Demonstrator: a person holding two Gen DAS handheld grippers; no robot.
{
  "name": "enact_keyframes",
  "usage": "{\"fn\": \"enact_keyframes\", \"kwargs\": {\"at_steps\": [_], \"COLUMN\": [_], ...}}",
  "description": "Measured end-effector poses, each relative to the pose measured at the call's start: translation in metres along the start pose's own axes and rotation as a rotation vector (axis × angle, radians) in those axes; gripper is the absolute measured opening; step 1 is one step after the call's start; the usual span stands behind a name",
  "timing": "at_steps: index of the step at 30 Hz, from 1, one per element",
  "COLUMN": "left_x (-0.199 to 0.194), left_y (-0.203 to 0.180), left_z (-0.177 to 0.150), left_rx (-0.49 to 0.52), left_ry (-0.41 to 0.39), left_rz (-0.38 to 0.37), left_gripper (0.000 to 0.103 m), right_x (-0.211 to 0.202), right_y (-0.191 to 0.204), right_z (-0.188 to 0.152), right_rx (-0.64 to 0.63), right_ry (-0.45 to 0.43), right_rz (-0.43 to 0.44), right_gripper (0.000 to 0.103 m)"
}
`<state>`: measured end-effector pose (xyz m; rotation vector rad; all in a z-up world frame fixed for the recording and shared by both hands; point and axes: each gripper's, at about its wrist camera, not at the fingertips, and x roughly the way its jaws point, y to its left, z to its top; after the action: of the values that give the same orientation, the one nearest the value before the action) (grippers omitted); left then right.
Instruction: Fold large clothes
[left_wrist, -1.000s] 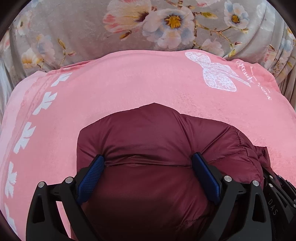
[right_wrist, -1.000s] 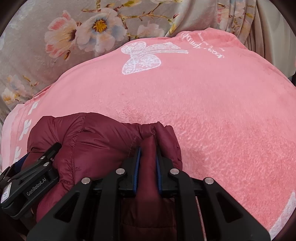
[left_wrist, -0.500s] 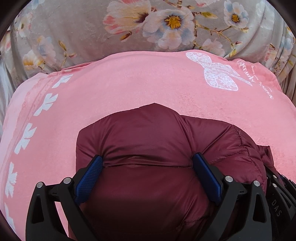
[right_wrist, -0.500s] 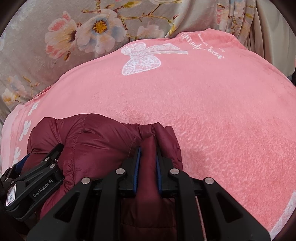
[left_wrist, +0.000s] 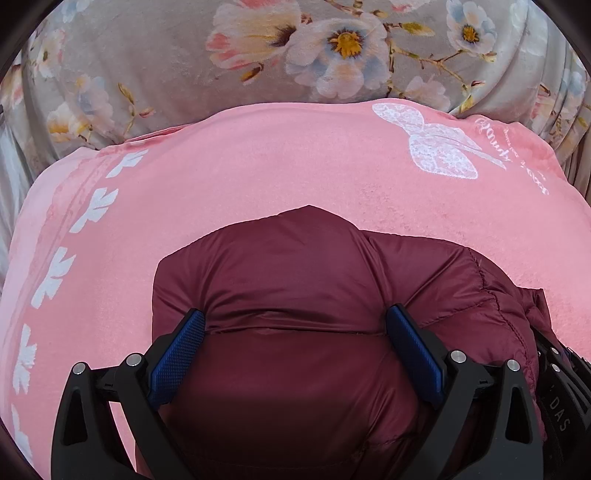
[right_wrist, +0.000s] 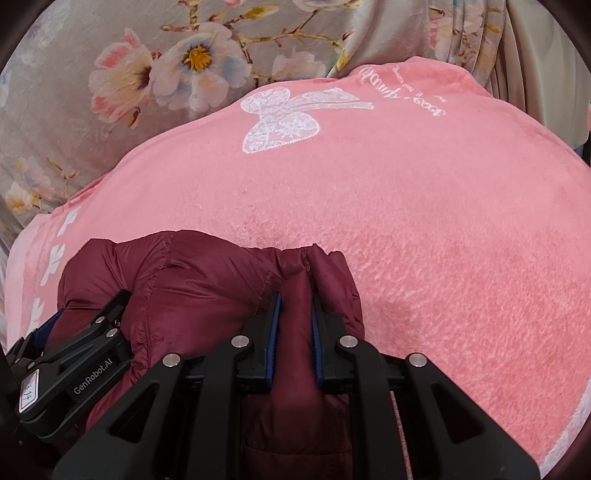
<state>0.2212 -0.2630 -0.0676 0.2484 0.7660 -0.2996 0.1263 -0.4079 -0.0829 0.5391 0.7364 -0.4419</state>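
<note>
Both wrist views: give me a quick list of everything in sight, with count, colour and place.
Puffer jacket: one, maroon, bundled on the pink blanket, nearest the cameras.
Blanket: one, pink with white butterfly and leaf prints, spread under the jacket.
Floral cover: one, grey with pink and white flowers, beyond the blanket.
Left tool: one, black with blue pads, jaws wide, pads pressing a thick jacket fold.
Right tool: one, black, jaws narrow, pinching a thin jacket fold.

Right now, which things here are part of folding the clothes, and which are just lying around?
Part of the job:
- maroon puffer jacket, bundled up
- left gripper, jaws wide around a thick fold
- right gripper, clamped on a narrow fold

Just there:
- pink blanket under the jacket
- grey floral fabric behind
</note>
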Motion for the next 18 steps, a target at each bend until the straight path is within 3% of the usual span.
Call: {"fn": "enact_keyframes", "kwargs": {"at_steps": [3, 5, 8, 11, 15, 18], "left_x": [-0.001, -0.005, -0.025, -0.06, -0.073, -0.079], "left_y": [0.001, 0.007, 0.023, 0.039, 0.032, 0.028], "left_z": [0.0, -0.001, -0.006, -0.019, -0.05, -0.067], "left_rx": [-0.004, -0.008, -0.035, -0.06, 0.013, 0.022], "left_ry": [0.003, 0.018, 0.067, 0.081, 0.136, 0.129], "left_rz": [-0.011, -0.041, -0.094, -0.147, -0.12, -0.1], "left_gripper": [0.097, 0.097, 0.096, 0.096, 0.096, 0.098], "right_x": [-0.008, -0.026, -0.078, -0.109, -0.109, -0.099], "right_y": [-0.018, -0.024, -0.022, -0.019, -0.011, -0.019], "right_z": [0.0, -0.001, -0.009, -0.03, -0.064, -0.082], "right_rx": [0.099, 0.142, 0.083, 0.001, -0.087, -0.066], "right_ry": [-0.018, -0.04, -0.082, -0.035, 0.055, 0.079], "right_rz": [0.076, 0.054, 0.016, 0.021, -0.045, -0.043], "right_gripper": [0.013, 0.019, 0.026, 0.026, 0.026, 0.026]}}
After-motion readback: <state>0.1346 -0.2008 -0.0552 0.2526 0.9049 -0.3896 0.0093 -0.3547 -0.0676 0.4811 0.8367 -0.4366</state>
